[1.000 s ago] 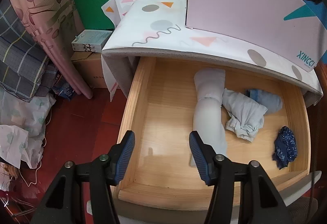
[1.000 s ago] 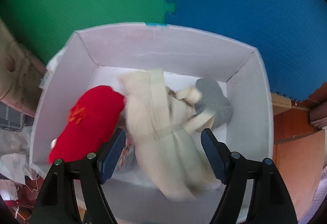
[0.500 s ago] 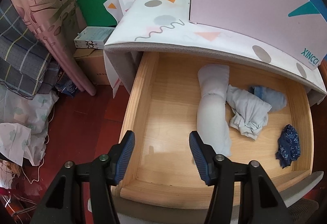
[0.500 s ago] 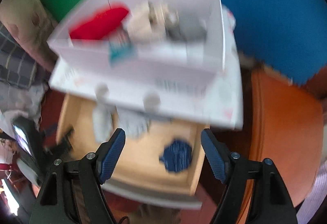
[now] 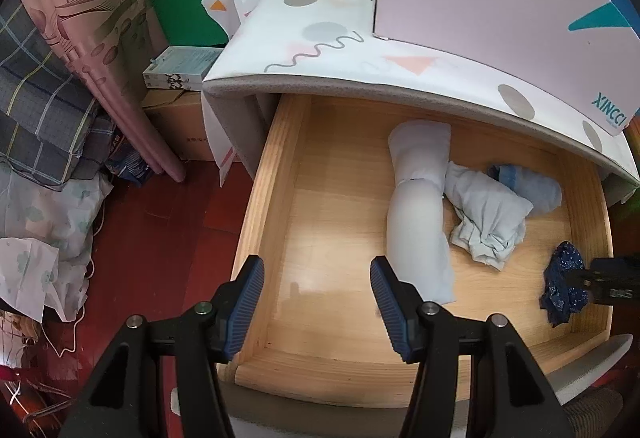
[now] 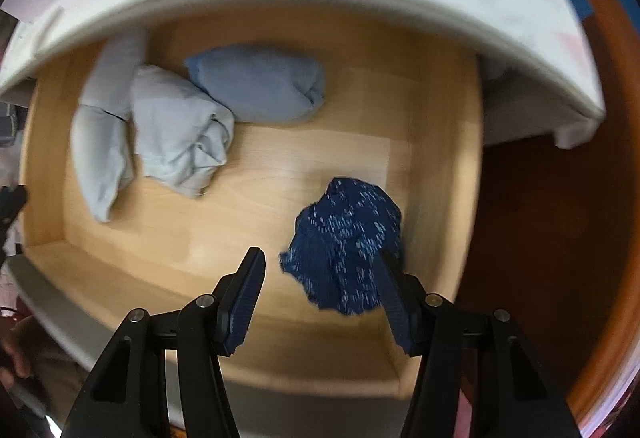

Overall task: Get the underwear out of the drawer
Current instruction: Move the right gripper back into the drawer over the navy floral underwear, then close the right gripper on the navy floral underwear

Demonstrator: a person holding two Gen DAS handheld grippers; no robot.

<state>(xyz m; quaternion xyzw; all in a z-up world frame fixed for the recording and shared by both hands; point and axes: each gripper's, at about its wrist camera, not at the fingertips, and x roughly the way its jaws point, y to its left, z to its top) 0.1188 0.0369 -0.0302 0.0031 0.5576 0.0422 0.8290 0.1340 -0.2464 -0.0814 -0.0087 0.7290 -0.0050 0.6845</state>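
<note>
I am lowering my right gripper over the dark blue patterned underwear, which is lying near the right front corner of the open wooden drawer. Its jaws are closing, with the bundle sitting between them against the right finger, not yet clamped. My left gripper is hanging half open and empty over the drawer's left front corner. Three pale rolled garments are lying toward the drawer's back edge.
</note>
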